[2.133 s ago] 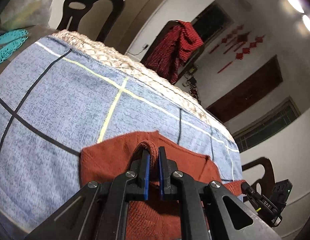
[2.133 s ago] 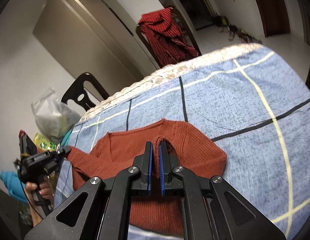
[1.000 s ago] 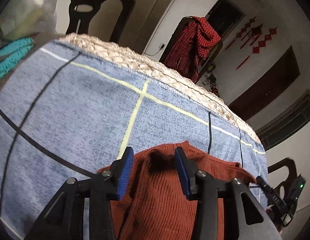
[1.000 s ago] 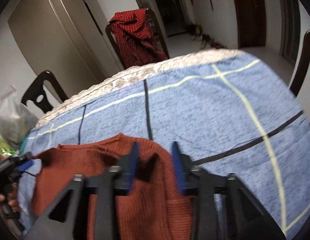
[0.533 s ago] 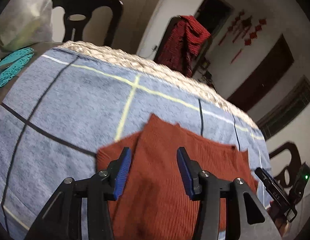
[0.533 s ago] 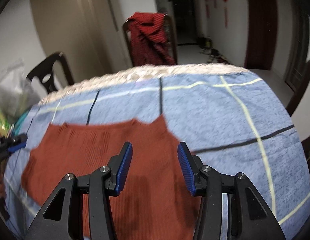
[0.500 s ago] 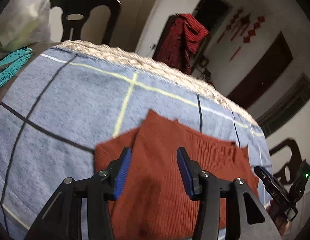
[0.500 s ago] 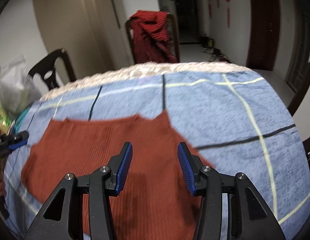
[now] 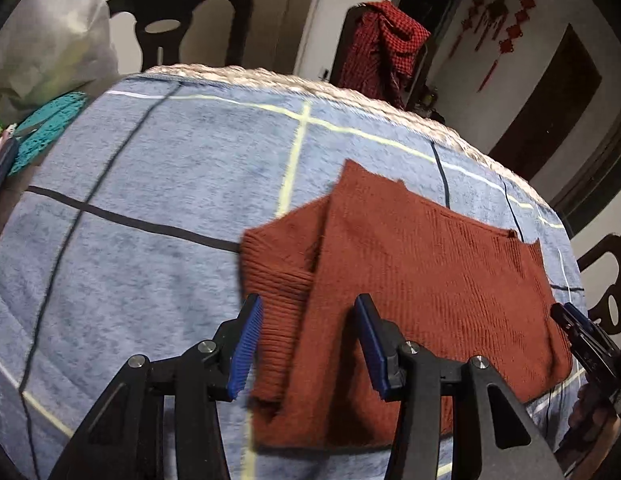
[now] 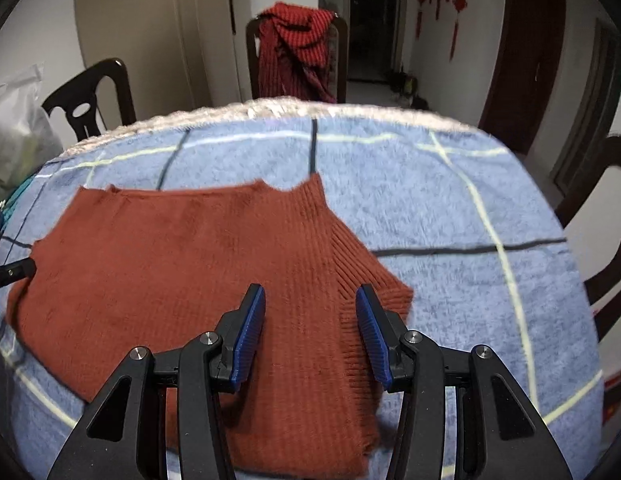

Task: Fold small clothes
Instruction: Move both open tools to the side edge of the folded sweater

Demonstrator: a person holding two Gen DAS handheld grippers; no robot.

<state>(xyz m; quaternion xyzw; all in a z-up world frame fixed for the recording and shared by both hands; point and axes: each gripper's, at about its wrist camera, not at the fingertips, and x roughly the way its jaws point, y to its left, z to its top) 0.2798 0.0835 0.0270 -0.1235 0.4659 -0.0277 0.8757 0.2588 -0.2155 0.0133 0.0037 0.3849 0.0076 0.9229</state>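
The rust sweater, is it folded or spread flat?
Folded: the sweater lies doubled on the blanket, one sleeve beneath the top layer.

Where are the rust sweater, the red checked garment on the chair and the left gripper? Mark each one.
rust sweater (image 10: pixel 182 264): right wrist view, middle of the body.
red checked garment (image 9: pixel 384 46): left wrist view, upper drape.
left gripper (image 9: pixel 308 346): left wrist view, between open fingertips.

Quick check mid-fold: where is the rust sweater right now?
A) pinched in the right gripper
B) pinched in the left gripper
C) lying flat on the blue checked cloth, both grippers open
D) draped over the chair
C: the rust sweater lies on the blue checked cloth; the left gripper and right gripper show open jaws clear of it.
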